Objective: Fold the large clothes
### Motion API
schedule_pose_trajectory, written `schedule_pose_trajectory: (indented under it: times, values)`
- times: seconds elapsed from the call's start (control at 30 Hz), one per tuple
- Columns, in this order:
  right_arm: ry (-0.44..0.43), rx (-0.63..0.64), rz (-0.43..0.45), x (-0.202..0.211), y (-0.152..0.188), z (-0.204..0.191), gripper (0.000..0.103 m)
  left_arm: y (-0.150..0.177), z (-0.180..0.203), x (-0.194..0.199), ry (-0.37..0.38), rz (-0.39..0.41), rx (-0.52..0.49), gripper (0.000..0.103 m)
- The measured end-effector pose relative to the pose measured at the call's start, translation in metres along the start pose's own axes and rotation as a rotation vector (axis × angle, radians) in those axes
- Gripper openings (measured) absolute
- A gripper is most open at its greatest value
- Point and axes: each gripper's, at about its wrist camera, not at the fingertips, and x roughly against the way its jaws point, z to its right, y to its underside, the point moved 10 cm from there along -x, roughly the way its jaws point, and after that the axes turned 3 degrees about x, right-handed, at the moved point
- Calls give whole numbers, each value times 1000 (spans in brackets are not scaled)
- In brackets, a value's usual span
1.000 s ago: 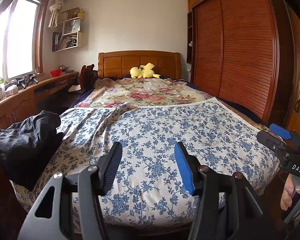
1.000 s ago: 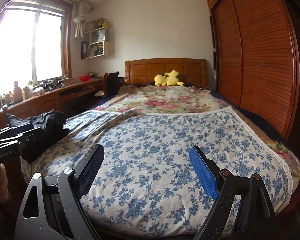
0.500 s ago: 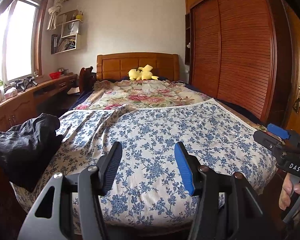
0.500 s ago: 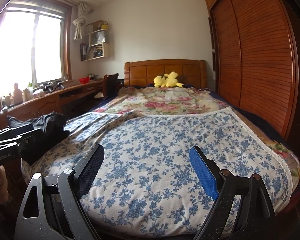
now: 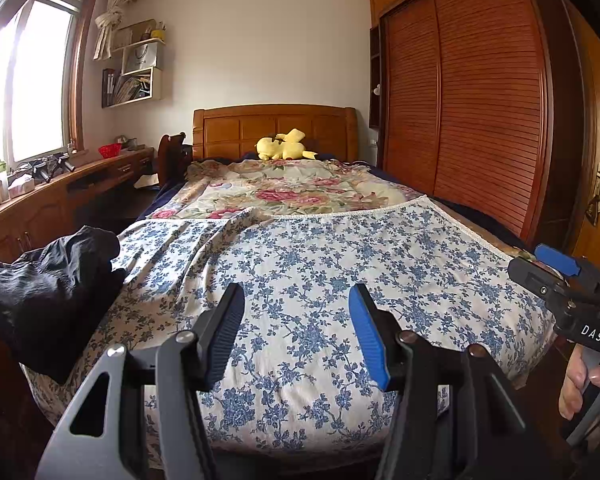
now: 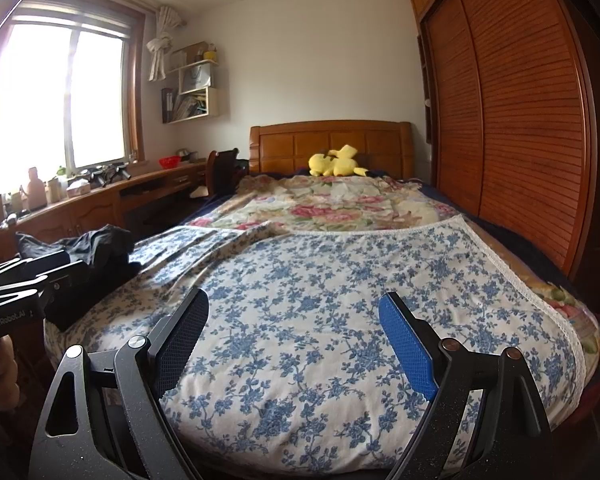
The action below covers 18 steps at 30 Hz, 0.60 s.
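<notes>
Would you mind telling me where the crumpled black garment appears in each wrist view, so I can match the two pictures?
Left wrist view: the black garment sits at the far left edge, on the near left corner of the blue floral sheet.
Right wrist view: the black garment lies left of centre, partly hidden behind the left tool.
Shared landmark: the yellow plush toy by the headboard.

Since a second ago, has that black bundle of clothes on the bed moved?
No. The black clothes lie at the same spot on the blue-flowered sheet, on the side toward the wooden desk.
</notes>
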Motion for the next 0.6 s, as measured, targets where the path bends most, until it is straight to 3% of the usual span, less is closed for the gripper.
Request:
schedule_pose_trajectory:
  times: [0.6]
  values:
    - [-2,-2,1,0,1,0,89,0,0,0,-1,-1,-2,54]
